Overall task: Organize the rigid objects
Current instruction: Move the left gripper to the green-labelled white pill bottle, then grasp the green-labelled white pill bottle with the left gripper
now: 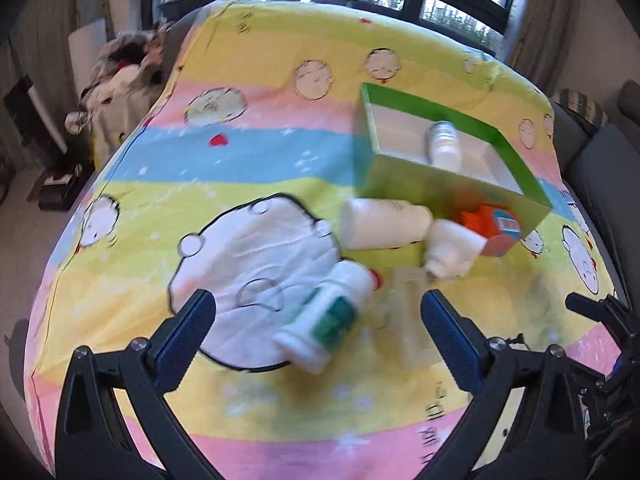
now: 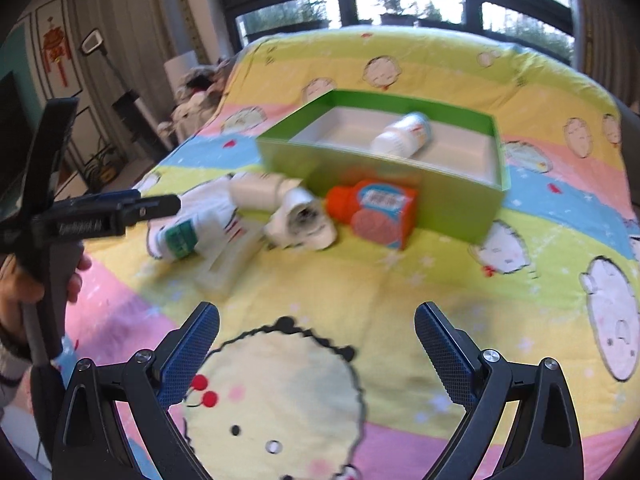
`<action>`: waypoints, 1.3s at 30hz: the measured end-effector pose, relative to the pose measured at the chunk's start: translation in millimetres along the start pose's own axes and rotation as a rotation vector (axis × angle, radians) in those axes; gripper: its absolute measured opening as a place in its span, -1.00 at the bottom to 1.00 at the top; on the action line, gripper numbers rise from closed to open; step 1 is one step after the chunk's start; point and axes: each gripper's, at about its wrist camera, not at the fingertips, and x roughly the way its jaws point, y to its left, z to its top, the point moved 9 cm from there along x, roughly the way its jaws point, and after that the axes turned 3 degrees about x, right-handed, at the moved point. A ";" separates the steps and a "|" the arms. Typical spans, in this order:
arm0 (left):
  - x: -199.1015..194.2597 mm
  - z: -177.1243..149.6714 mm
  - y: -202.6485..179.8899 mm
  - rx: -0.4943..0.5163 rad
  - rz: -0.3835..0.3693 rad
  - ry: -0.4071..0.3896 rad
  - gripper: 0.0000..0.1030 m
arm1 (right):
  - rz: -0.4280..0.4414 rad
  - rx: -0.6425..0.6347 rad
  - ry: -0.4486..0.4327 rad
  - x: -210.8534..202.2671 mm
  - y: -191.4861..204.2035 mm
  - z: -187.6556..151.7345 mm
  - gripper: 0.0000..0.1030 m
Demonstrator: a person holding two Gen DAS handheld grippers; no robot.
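Wide-spread left tongs [image 1: 316, 312] framed the green-labelled bottle [image 1: 326, 320], lying loose before the green box [image 1: 452, 188], ready for boxing; right tongs [image 2: 316, 324] gaped empty nearby.

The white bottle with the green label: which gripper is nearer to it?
Left. The left gripper is open right over the white bottle with the green label. The right gripper is open too, well back from it over bare bedsheet.

Right claw [image 2: 316, 332] spread wide above bedsheet [image 2: 360, 280], green box [image 2: 384, 184] ahead.
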 end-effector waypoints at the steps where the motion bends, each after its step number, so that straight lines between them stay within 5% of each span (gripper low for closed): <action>1: 1.4 -2.2 5.8 -0.010 -0.009 0.009 0.98 | 0.015 -0.005 0.010 5.3 5.5 -1.6 0.91; 7: 14.3 -17.2 9.6 -0.059 -0.150 0.072 0.98 | 0.149 0.000 0.062 41.6 44.6 -3.9 0.91; 20: 28.5 -22.4 16.6 0.127 -0.159 0.087 0.81 | 0.421 -0.099 0.080 75.2 144.1 7.8 0.91; 26: 38.1 -22.5 8.3 0.195 -0.177 0.105 0.58 | 0.431 -0.140 0.134 104.3 163.3 7.1 0.77; 34: 48.5 -24.2 -9.1 0.239 -0.214 0.115 0.18 | 0.257 -0.151 0.140 119.1 131.1 9.8 0.53; 39: 53.2 -25.2 -18.9 0.264 -0.251 0.124 -0.03 | 0.245 -0.152 0.154 121.4 122.2 10.7 0.43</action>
